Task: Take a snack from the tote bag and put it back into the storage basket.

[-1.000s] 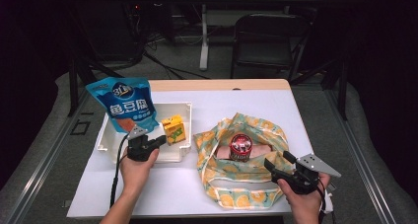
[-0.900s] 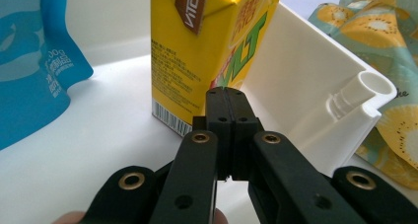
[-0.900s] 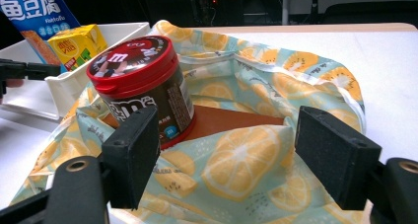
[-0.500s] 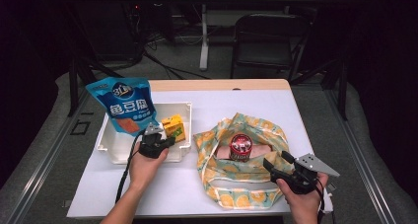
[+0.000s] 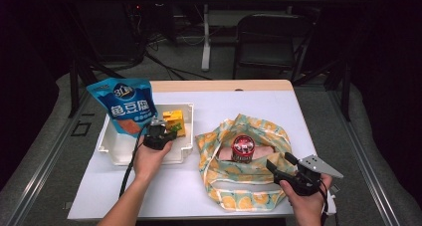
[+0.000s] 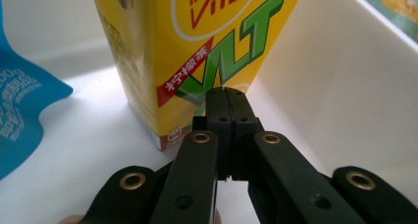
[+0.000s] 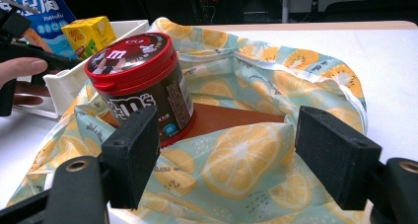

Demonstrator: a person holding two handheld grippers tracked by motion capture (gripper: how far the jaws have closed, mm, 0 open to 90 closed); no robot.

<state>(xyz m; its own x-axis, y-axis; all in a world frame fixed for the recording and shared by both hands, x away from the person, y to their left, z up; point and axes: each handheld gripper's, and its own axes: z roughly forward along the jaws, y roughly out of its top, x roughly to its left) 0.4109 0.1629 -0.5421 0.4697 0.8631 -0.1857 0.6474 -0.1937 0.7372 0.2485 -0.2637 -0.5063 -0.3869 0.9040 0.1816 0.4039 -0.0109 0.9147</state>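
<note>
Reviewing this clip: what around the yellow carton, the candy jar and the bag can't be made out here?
- Yellow drink carton: top cut off by the upper edge in the left gripper view.
- Candy jar: base hidden by the right gripper's near jaw in the right gripper view.
- Brown item in the fruit-print bag: mostly covered by fabric; unidentifiable.
- Blue pouch: fine print too small, high view.

Yellow drink carton (image 6: 197,51) up close, green block lettering, red banner with white characters, red script in a white oval. White tray (image 5: 115,147) around it. At nine o'clock of the carton, a bright blue pouch (image 5: 126,105) with white characters and an orange patch low down. Left hand-held gripper (image 6: 227,113), black with brass rivets. Pale mint bag (image 7: 256,160), printed with orange slices and green kiwi halves. Inside it a brown jar (image 7: 140,81), red lid, white lettering. White desk (image 5: 259,104), light wood edge at twelve o'clock.
</note>
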